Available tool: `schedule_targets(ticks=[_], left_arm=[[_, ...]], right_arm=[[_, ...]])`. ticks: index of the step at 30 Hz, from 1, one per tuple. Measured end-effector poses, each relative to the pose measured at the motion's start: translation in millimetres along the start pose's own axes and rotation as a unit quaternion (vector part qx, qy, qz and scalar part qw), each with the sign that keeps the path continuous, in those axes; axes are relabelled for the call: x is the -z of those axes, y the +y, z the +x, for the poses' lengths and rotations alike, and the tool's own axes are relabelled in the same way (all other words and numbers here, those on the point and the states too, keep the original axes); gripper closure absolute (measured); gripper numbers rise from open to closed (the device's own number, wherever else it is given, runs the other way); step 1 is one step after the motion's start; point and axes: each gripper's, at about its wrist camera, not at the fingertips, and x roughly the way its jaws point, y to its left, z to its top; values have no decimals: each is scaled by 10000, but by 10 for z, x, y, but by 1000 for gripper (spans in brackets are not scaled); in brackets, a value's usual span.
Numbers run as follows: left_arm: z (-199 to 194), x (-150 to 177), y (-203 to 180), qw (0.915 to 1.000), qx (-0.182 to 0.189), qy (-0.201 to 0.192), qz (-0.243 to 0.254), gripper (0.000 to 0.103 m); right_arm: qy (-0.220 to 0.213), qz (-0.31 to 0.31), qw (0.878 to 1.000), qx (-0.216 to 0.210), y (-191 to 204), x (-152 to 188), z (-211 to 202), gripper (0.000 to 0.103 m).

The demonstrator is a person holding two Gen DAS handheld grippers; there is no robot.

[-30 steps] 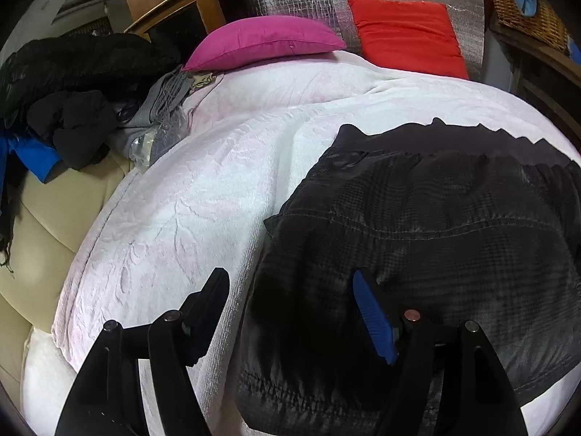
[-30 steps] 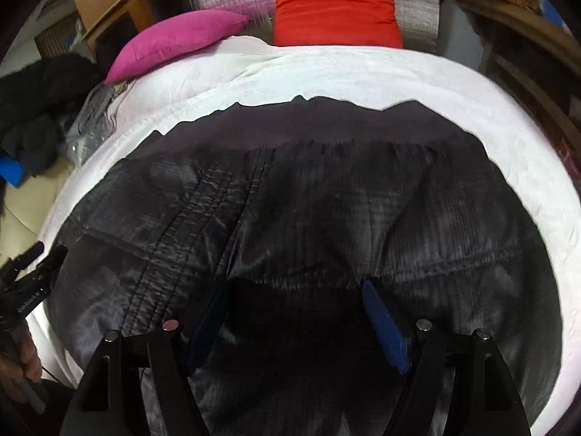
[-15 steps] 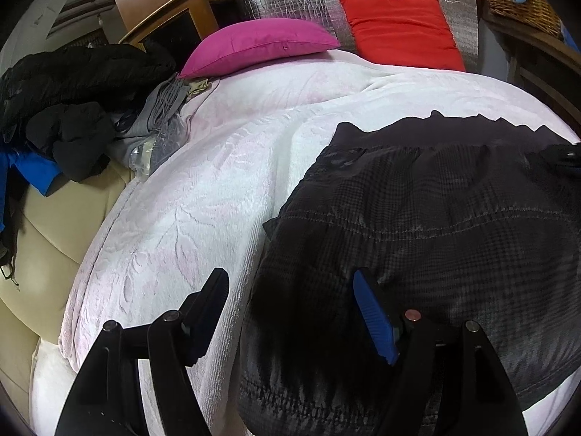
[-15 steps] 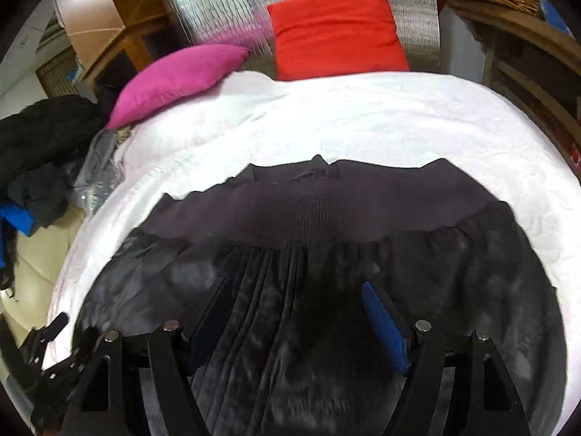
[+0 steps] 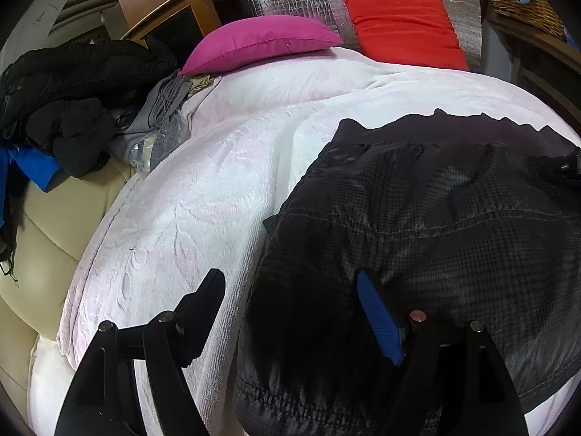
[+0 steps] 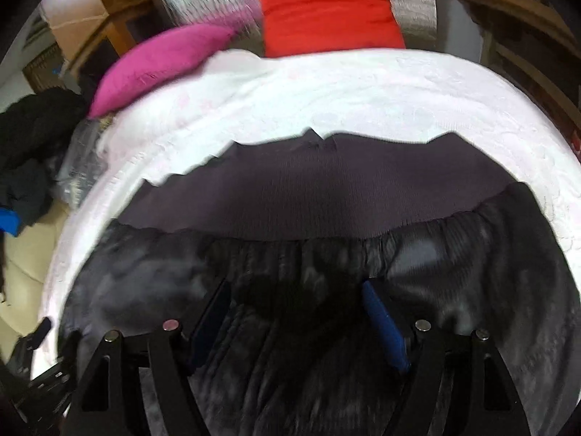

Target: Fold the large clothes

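Showing no readable writing, dark garment (image 5: 454, 225) lies on white blanket (image 5: 189, 210).

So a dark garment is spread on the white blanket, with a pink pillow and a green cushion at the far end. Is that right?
Nearly. The cushion is red, not green; the left wrist view shows it clearly behind the pink pillow. The rest holds: the dark garment lies spread on the white blanket.

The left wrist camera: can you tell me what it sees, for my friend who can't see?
A dark checked garment lies flat on a white blanket, with the open left gripper over its edge. Behind are a pink pillow and a red cushion.
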Motion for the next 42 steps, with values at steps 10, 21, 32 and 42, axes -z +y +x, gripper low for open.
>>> schedule_targets(ticks=[10, 21, 32, 42], left_arm=[[3, 32, -34, 9999, -70, -73, 19, 25], [138, -10, -30, 9998, 127, 120, -56, 20], [31, -141, 689, 9866, 1084, -61, -1222, 20], [453, -44, 539, 9734, 1811, 832, -1134, 20]], right_arm=[[58, -257, 9997, 22, -9, 388, -460, 61], [362, -270, 9990, 79, -122, 512, -231, 59], [-575, 827, 9927, -664, -1032, 491, -1025, 28], [111, 1483, 9877, -476, -1732, 727, -850, 28]])
